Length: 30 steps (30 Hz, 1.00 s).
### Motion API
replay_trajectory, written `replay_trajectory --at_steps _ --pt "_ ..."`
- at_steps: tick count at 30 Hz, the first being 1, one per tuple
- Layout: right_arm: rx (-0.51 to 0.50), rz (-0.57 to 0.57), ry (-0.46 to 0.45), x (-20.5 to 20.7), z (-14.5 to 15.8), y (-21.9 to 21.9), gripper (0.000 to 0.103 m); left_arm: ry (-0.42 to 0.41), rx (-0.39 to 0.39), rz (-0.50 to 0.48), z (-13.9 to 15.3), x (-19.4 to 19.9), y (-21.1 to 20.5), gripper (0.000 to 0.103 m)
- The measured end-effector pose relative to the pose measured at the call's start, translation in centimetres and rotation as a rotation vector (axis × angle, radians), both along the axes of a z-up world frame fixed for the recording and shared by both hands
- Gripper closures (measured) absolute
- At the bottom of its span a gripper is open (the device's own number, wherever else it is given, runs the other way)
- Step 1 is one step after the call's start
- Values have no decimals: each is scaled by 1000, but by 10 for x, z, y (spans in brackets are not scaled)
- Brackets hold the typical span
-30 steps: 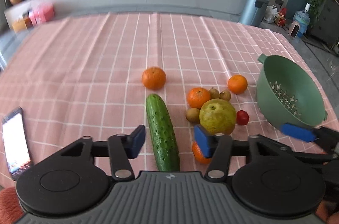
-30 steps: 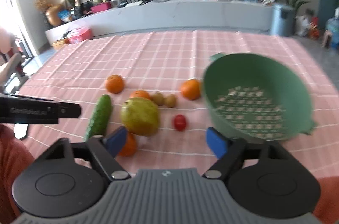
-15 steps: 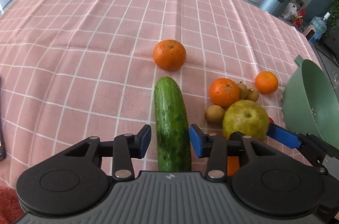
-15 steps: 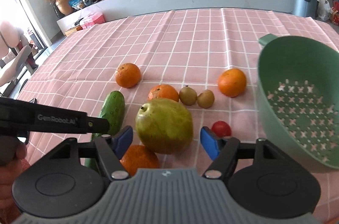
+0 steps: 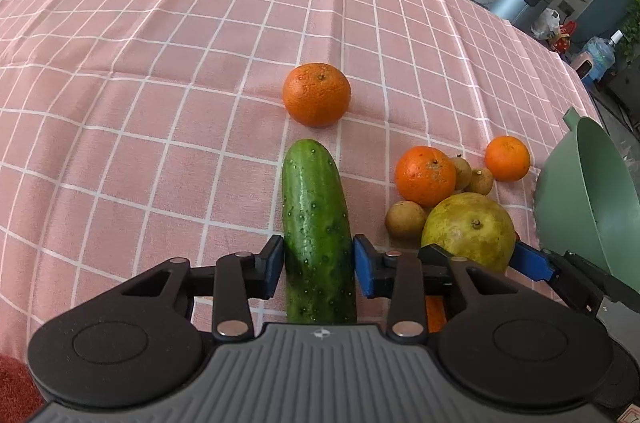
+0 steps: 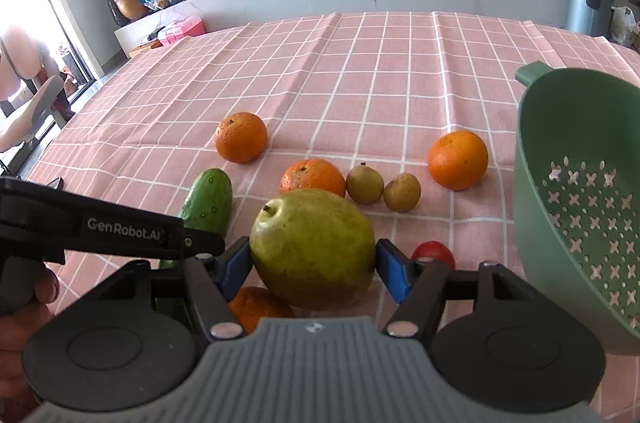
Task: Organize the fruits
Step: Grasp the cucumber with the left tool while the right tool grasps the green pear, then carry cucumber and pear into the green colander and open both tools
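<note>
A long green cucumber [image 5: 314,223] lies on the pink checked tablecloth, its near half between the blue pads of my left gripper [image 5: 318,265]. The jaws are closing and both pads touch its sides. In the right wrist view a big yellow-green pear [image 6: 314,247] fills my right gripper [image 6: 314,263], whose jaws are also closing with both pads against the fruit. Both fruits still rest on the cloth. A green colander [image 6: 560,143] stands tilted just right of the pear. The left gripper's black body [image 6: 100,227] reaches in from the left, over the cucumber [image 6: 208,199].
Several oranges lie around: one beyond the cucumber [image 5: 316,93], one behind the pear [image 6: 312,175], one near the colander [image 6: 458,159], one under my right gripper [image 6: 260,307]. Three small brown fruits [image 6: 364,183] and a cherry tomato [image 6: 432,251] sit close by. A person's hand [image 6: 24,303] holds the left gripper.
Both grippers came down and forward over the fruit. The left jaws narrowed onto the cucumber. The right gripper swung left from the colander to the pear and closed against it.
</note>
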State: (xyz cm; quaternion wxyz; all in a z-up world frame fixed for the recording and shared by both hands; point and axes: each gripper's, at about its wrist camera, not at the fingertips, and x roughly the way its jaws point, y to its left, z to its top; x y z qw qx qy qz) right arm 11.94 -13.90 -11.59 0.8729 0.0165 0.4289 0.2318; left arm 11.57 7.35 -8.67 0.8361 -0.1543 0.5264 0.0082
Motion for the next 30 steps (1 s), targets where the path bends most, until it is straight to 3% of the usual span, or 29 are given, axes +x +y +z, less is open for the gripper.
replay_trajectory --at_steps 8,18,25,30 --pt "-19 13 -27 -5 4 1 41 -41 30 -2 8 -11 -3 62" --pt "7 16 -100 -28 37 -16 41 -153 37 -4 41 -45 -9 63" --pt "31 -1 -165 -49 67 -46 41 -243 14 -18 80 -67 -20 63" --pt "35 -13 -197 -55 88 -75 41 -303 -28 -91 113 -61 -43 63"
